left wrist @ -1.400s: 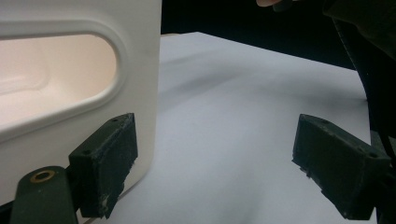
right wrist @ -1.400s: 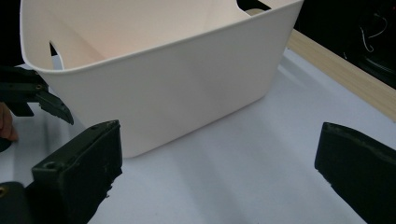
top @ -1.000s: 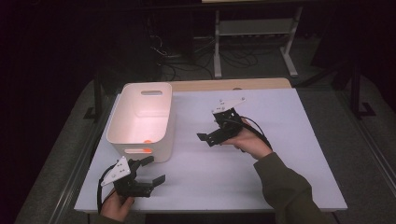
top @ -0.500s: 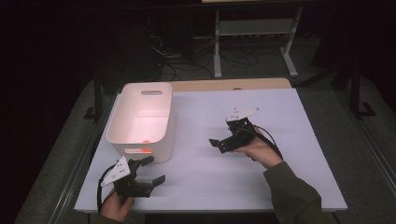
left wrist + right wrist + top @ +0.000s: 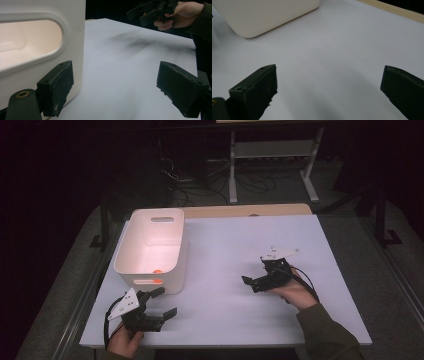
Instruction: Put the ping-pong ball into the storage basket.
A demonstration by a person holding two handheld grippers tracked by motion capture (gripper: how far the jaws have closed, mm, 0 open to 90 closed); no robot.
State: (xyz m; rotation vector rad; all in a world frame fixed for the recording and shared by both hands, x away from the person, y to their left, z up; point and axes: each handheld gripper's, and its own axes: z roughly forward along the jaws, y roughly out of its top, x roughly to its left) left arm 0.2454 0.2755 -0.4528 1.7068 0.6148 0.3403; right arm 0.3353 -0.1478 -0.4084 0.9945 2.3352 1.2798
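A white plastic bin (image 5: 150, 245) stands on the left of the white table (image 5: 240, 240); something small and orange (image 5: 157, 270) lies at its near end. My left gripper (image 5: 167, 301) is open just in front of the bin's near right corner, held low by a hand. In the left gripper view the left gripper (image 5: 117, 92) has nothing between its fingers, and the bin's handle cutout (image 5: 30, 42) is close on the left. My right gripper (image 5: 252, 273) is open over the table's right half. In the right gripper view the right gripper (image 5: 329, 92) frames bare table, with the bin (image 5: 267, 15) beyond.
A wooden strip (image 5: 245, 210) runs along the table's far edge. Behind the table are a metal rack (image 5: 272, 155) and cables on a dark floor. The other hand and its gripper (image 5: 152, 10) appear at the top of the left gripper view.
My right gripper has moved to the right and toward the near side, away from the bin. The left gripper has stayed where it was.
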